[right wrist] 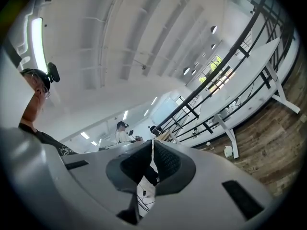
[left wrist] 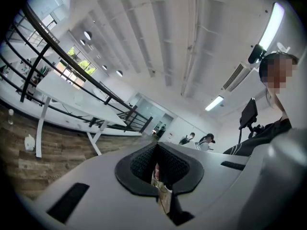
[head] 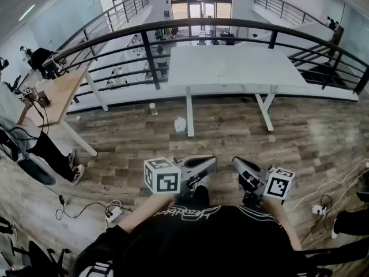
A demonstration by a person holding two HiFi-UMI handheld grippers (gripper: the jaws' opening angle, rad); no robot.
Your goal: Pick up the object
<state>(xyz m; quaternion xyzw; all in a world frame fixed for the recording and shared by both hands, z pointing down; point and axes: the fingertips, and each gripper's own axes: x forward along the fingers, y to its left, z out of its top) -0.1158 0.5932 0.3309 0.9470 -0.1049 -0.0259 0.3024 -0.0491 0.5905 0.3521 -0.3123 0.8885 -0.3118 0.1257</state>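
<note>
I hold both grippers close against my chest, low in the head view, with nothing in either. My left gripper (head: 213, 162) has its marker cube to the left, and its jaws are shut, pads together (left wrist: 156, 150). My right gripper (head: 236, 163) sits beside it, tips almost facing the left one; its jaws are also shut (right wrist: 152, 145). Both gripper views point up across the hall and ceiling. No object lies within reach. A white jug (head: 180, 124) stands on the wood floor by the table leg, well ahead of both grippers; it also shows as the jug (left wrist: 29, 142) (right wrist: 228, 151).
A long white table (head: 230, 68) stands ahead, with a black railing (head: 190, 25) behind it. A small bottle (head: 153, 109) stands on the floor left of the jug. A wooden desk (head: 55, 94) and a seated person's legs are at left. Cables and a power strip (head: 113, 213) lie near my feet.
</note>
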